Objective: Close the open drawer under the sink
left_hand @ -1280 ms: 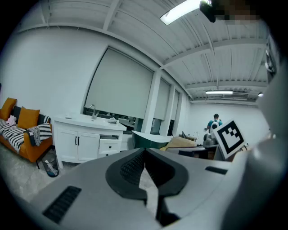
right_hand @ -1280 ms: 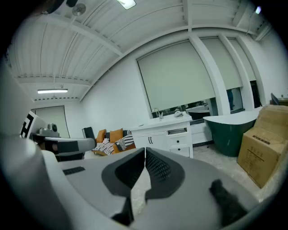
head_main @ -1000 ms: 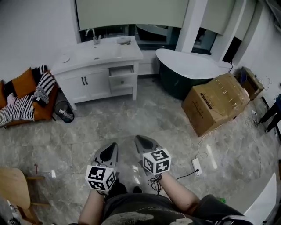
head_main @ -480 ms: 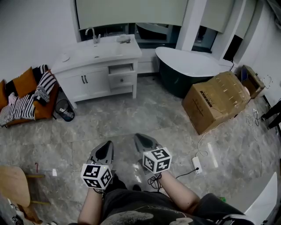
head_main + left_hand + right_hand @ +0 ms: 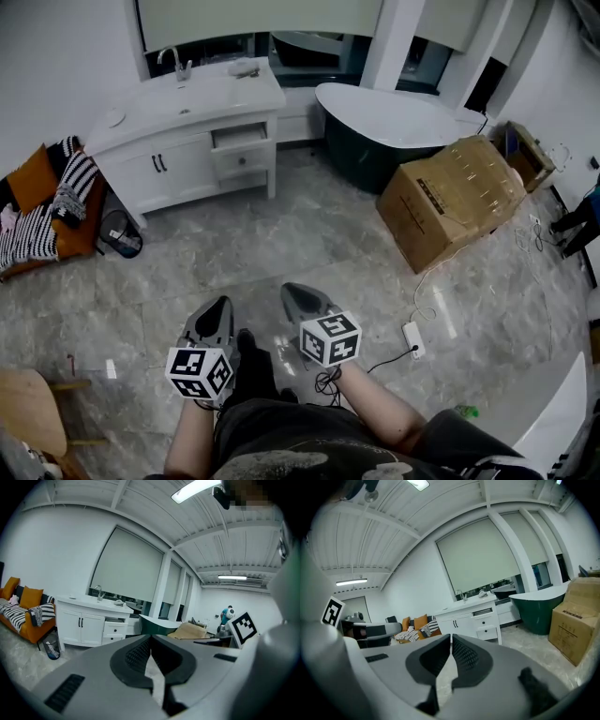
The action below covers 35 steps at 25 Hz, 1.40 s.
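The white vanity (image 5: 178, 141) with its sink and tap (image 5: 174, 64) stands against the far wall, across the room from me. Its top drawer (image 5: 237, 135) is pulled out a little; the drawer below is flush. Both grippers hang low over the marble floor, far short of the vanity. My left gripper (image 5: 219, 307) and right gripper (image 5: 294, 294) are each shut on nothing. The left gripper view shows the open drawer (image 5: 114, 619) beyond its jaw tips (image 5: 151, 637). The right gripper view has the drawer (image 5: 483, 612) past its tips (image 5: 451, 637).
A dark green bathtub (image 5: 398, 127) stands right of the vanity, with a large cardboard box (image 5: 457, 199) beside it. An orange sofa with striped cushions (image 5: 45, 208) and a wire bin (image 5: 120, 234) lie left. A power strip (image 5: 413, 338) and a wooden chair (image 5: 26, 412) are near me.
Both grippers have sunk a little and drifted left. The vanity and tub sit further left and higher in the head view. A dark shoe now shows between the grippers.
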Available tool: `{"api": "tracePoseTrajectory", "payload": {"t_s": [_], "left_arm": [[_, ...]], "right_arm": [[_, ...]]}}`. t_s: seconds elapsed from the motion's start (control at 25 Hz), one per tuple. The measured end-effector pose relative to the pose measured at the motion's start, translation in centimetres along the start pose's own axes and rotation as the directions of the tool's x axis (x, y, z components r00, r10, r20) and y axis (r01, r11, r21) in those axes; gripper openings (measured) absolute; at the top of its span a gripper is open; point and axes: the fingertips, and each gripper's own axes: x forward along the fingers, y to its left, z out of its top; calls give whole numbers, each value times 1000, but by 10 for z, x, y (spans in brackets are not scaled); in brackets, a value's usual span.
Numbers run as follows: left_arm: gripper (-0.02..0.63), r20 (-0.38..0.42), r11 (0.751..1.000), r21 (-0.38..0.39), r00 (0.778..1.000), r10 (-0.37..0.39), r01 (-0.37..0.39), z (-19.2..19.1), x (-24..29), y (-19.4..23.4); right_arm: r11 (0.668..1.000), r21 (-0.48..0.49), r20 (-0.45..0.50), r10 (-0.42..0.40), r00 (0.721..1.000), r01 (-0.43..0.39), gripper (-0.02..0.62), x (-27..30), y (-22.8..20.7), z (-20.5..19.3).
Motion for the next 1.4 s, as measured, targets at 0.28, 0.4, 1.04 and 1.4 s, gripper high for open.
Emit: {"api": "tracePoseTrajectory", "payload": {"t_s": [0.28,0.4,1.04,1.4], "left_arm": [[15,-10,999,-32,1000,-26,25,19,70,40],[15,-19,998,-55,999,-44,43,27,102,62],[15,-52,994,-92,997,-60,55,86,206,206],[15,-47,990,-108,995,-90,85,99,233,240]], "right_arm": [[998,0,-30,-59,998,59,28,52,-44,19],[997,-5,-37,-78,996,77,28,82,-60,30],[978,-23,-49,-209,977,208,29,228,-109,102],[966,-10,-35,-259,965,259,28,263,-122,121]]}}
